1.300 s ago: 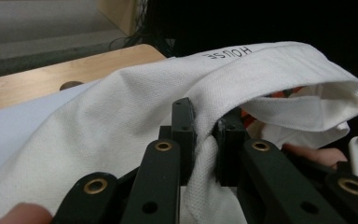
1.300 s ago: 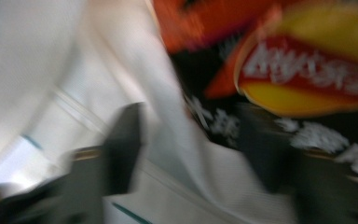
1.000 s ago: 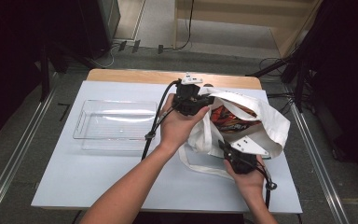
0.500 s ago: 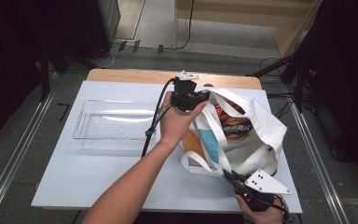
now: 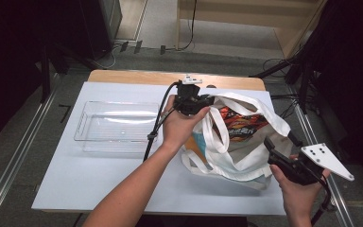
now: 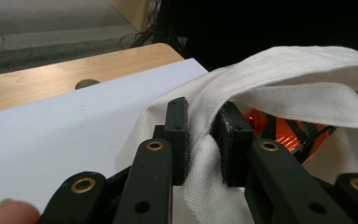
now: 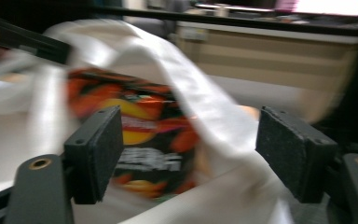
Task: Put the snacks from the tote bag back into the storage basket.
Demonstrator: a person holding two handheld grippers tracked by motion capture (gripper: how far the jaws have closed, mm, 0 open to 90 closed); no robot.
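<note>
Pinching woven white tote strap (image 6: 200,154)

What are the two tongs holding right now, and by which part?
The left tongs pinch the white tote bag by its upper rim fabric; the right tongs stand open, holding nothing.

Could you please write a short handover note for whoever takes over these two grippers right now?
Left tongs: shut on the rim fabric of the white tote bag, holding its mouth up at the far side.
Right tongs: jaws have just been opening, now wide with nothing between them, held off the bag's near right corner and facing its mouth.
Things: an orange snack packet sits inside the bag; the clear tray on the left holds nothing.
Done: bag held open.
Left: probably reach in for the packet and move it to the tray.
</note>
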